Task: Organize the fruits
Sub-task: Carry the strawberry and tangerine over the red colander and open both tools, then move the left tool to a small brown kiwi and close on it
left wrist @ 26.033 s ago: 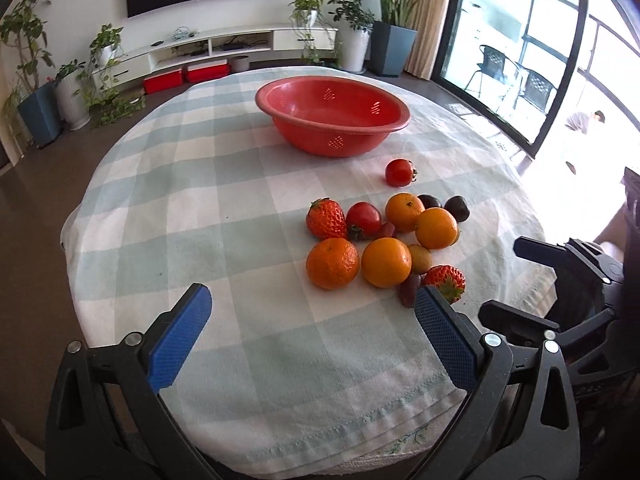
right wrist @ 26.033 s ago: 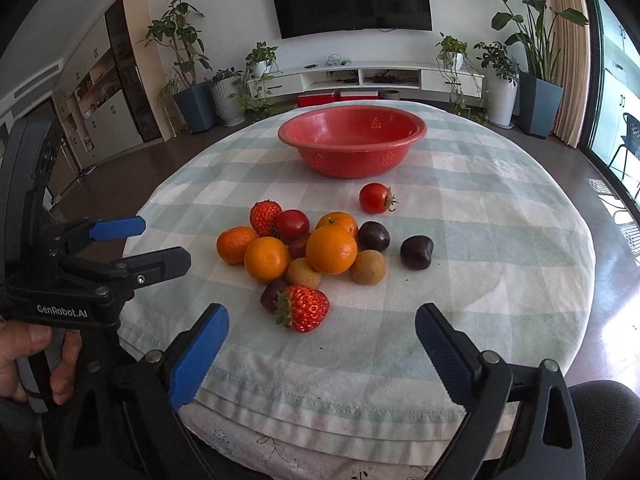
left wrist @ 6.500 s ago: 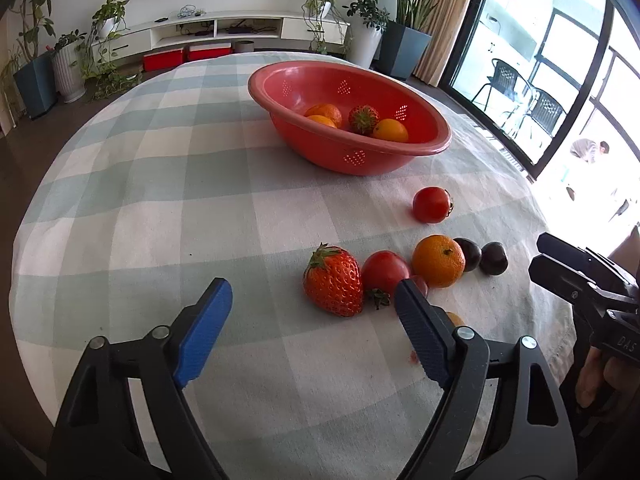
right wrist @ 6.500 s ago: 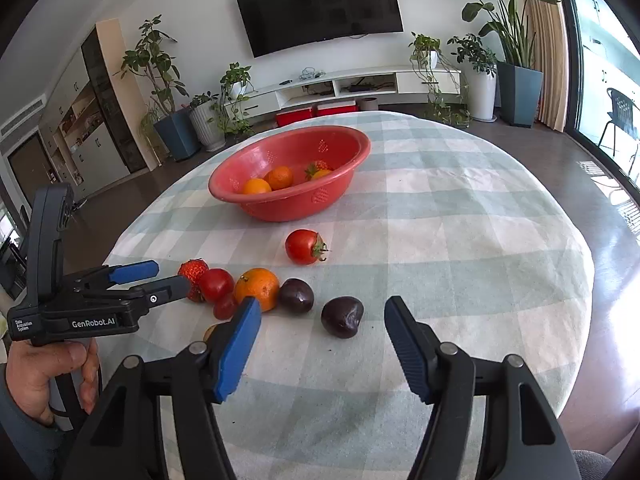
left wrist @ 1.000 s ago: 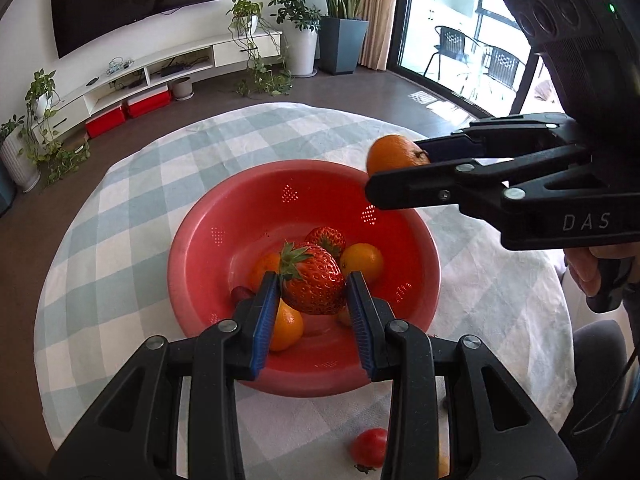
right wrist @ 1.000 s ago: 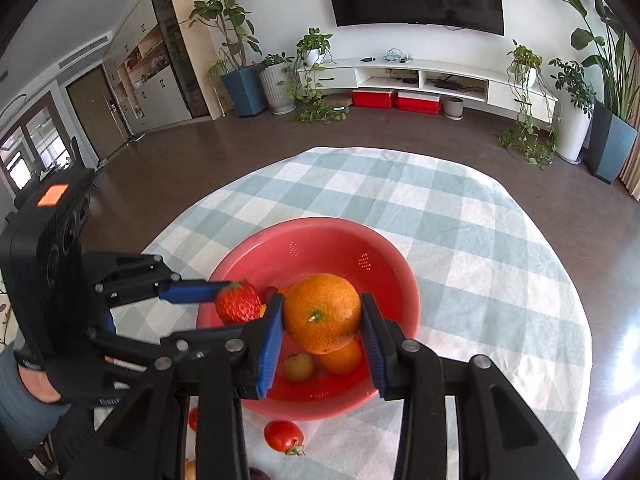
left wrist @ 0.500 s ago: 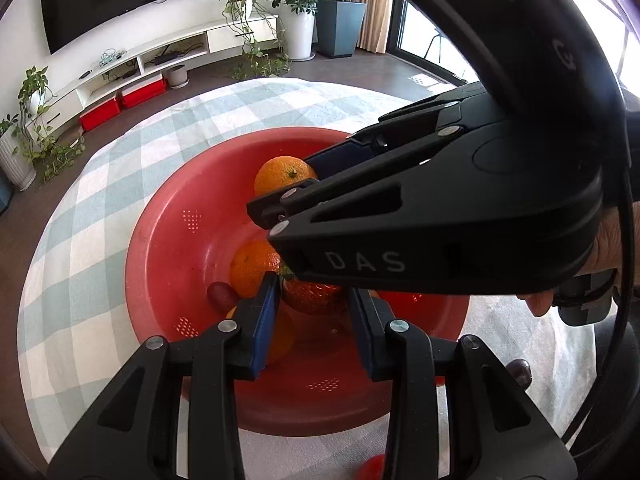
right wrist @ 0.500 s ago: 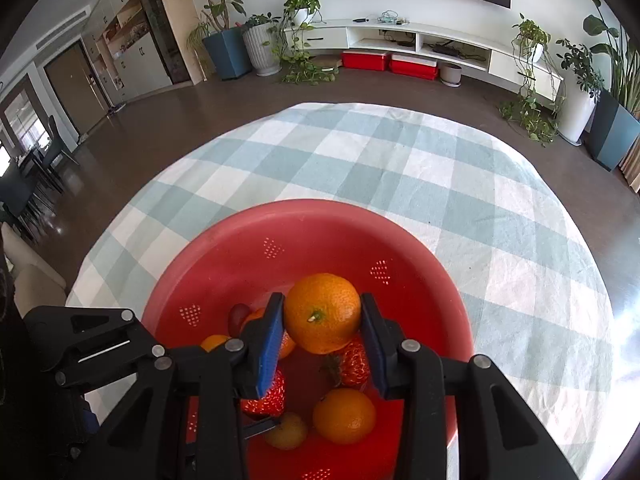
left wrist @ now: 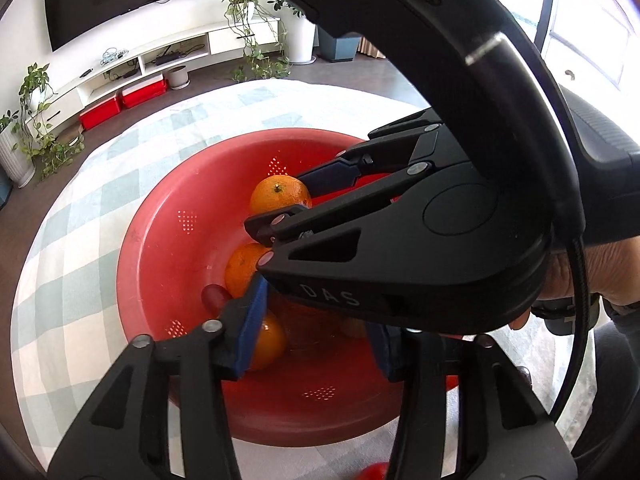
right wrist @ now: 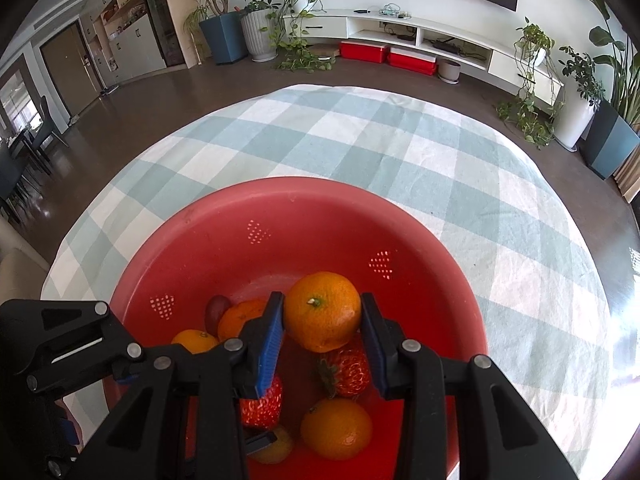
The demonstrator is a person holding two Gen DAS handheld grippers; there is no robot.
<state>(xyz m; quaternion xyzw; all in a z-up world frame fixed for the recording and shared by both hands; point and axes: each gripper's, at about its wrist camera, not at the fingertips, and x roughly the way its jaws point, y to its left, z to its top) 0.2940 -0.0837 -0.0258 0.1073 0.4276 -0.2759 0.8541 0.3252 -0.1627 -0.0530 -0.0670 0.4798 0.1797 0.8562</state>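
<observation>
The right tool (right wrist: 322, 334) is clamped on an orange (right wrist: 322, 311), pads at its 3 and 9 o'clock sides, held over the red bowl (right wrist: 240, 216). The left tool (left wrist: 316, 332) reaches into the same bowl beneath it; its pads look spread, but the right tool hides the gap, so I cannot tell what it grips. A strawberry (right wrist: 262, 404) sits at the left tool's tip. The orange looks firm and fairly heavy, so an equator grip suits it; the strawberry (right wrist: 347, 368) at 6 o'clock would bruise if the orange dropped on it.
</observation>
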